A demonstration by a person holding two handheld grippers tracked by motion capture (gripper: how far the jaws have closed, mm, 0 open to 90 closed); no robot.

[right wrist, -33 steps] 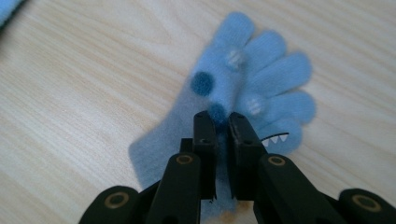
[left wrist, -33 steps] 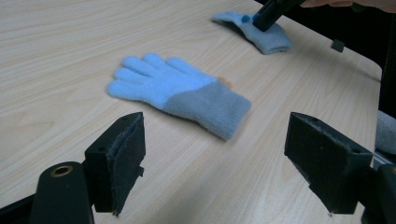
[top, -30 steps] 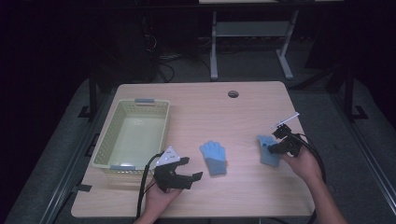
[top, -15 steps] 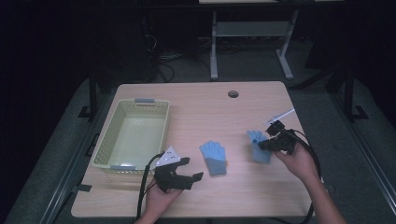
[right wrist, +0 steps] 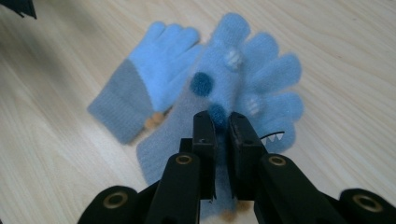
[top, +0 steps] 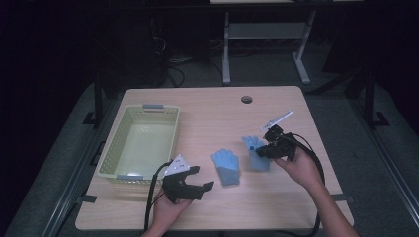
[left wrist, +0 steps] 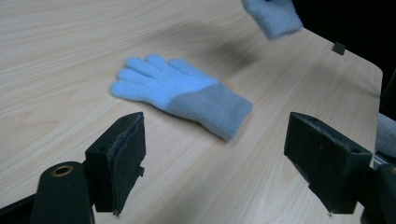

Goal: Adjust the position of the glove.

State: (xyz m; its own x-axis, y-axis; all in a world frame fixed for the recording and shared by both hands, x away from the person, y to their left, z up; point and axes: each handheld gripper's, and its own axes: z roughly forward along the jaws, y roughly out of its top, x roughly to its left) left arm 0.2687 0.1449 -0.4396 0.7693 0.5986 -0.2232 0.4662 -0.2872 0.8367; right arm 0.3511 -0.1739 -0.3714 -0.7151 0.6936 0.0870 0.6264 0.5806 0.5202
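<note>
- My right gripper [right wrist: 221,122], lower centre of its own view: jaws clamped on the patterned glove [right wrist: 247,88], held above the table [top: 207,106].
- My left gripper [left wrist: 215,154], bottom of its view: jaws spread wide, holding nothing.
- Plain glove [left wrist: 180,93], centre of that frame: flat on the wood.
- Basket [top: 148,111], left of the high view.
</note>
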